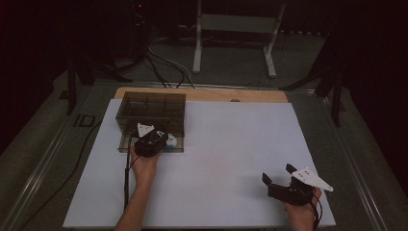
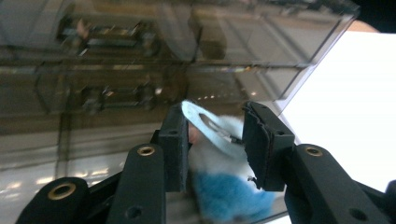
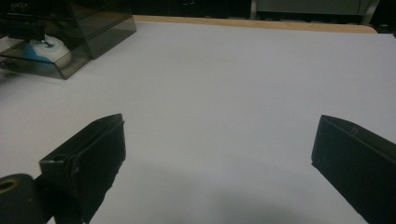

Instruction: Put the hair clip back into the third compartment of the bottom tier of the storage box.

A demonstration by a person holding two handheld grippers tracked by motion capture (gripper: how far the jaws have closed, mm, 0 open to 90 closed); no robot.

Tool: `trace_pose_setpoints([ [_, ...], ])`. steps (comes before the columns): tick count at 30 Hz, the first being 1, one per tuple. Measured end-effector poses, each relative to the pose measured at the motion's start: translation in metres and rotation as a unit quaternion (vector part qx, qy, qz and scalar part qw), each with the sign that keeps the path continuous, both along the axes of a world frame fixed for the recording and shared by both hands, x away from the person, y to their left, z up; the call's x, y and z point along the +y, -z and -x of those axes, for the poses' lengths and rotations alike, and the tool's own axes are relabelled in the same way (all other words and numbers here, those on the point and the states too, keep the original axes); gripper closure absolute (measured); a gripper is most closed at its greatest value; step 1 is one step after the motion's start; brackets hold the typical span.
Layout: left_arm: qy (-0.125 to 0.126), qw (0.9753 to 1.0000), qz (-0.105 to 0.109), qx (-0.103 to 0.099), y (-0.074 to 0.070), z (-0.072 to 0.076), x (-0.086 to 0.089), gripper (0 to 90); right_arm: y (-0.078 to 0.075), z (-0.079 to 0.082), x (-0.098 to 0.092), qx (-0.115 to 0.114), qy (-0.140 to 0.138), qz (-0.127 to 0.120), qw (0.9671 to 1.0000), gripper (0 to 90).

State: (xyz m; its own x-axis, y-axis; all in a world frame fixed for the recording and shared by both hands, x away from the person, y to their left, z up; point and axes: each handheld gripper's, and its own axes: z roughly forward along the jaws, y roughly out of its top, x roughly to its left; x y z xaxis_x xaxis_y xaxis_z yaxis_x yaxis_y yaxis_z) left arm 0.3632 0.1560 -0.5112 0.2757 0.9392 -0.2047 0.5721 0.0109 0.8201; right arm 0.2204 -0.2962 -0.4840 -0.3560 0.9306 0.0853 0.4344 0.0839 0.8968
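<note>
a: where is the left gripper (image 1: 159, 137) right now?

b: at the front edge of the smoky see-through box (image 1: 151, 108), which sits at the far left of the white sheet (image 1: 231, 154) covering the bench. the person's left hand (image 1: 144, 166) holds it from below in the high view.

a: and what is between its jaws?

b: a soft blue and white toy (image 2: 224, 182) with a pale round disc (image 2: 210, 128) on top. in the left gripper view the two black jaws stand on either side of it, the left one touching the fluffy part. the right one is very close to the disc, but i cannot tell whether they are truly clamped on it.

a: is the toy inside the box?

b: it lies in the low front tray of the box; the right gripper view shows the toy (image 3: 46, 50) sitting there behind the tinted wall, beneath the box's taller compartments.

a: and the other hand?

b: the right gripper (image 1: 279, 177) is near the front right corner of the sheet, well apart from the box. its jaws are spread wide with only bare white sheet between them.
</note>
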Motion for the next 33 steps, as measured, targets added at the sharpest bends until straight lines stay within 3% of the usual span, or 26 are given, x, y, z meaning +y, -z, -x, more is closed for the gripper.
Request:
trace_pose_setpoints([
  [8,-0.004,1.0,0.002,-0.005,-0.0023,0.003,0.0043,60.3,0.0,0.0,-0.0001,0.0,0.0,0.0,1.0,2.9],
  [15,0.016,0.9997,0.019,-0.006,-0.0049,0.0058,0.0061,74.6,0.0001,0.0,0.0008,0.002,-0.002,0.001,1.0,2.9],
  [25,0.024,0.9992,0.031,0.01,-0.0026,0.0057,0.0,76.1,0.0003,-0.0002,0.0015,0.003,-0.002,0.002,1.0,3.0],
  [33,0.023,0.9977,0.061,0.021,0.0013,0.006,-0.0022,75.2,0.0004,-0.0003,0.0017,0.003,-0.003,0.003,1.0,3.0],
])
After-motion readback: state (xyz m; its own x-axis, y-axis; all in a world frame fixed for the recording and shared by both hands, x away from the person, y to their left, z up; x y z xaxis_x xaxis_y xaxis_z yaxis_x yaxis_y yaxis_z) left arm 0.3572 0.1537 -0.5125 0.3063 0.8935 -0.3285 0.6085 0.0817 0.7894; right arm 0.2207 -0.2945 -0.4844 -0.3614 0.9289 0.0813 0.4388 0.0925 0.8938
